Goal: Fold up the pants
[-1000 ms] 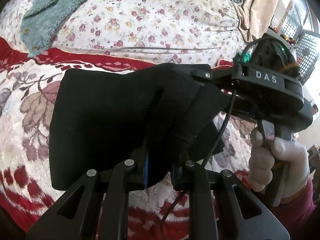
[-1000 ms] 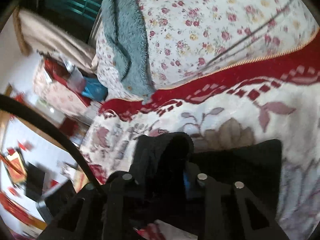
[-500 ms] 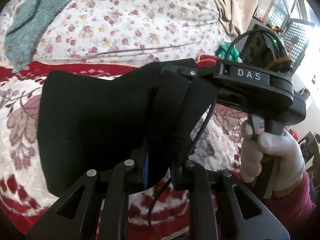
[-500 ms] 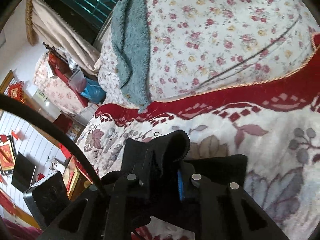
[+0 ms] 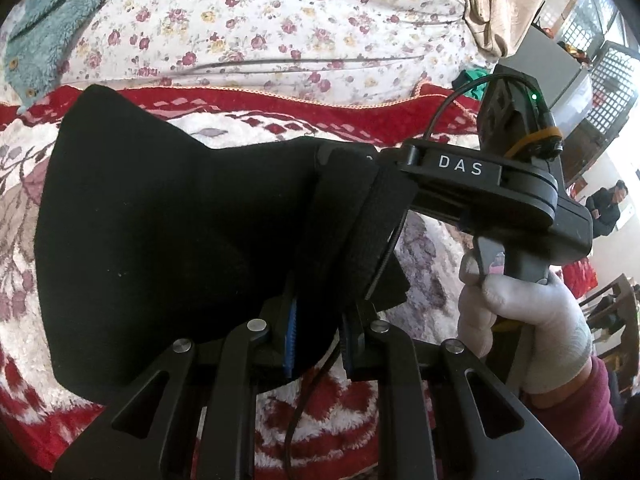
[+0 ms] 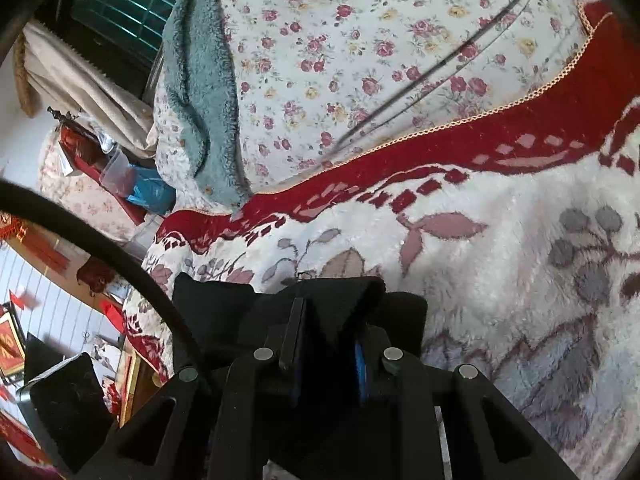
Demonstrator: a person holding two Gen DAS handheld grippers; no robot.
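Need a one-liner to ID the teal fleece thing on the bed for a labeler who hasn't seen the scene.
Start at the red-and-white plush blanket, then go up to the rose-print quilt behind its red border. The teal fleece garment is draped down that quilt's left edge: the only plain, fuzzy blue-green fabric there, unlike the black pants in the tongs.

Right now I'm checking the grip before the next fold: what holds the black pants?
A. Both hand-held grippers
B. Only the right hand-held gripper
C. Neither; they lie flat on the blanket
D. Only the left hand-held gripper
A: the left hand-held gripper and right hand-held gripper each pinch the black pants.
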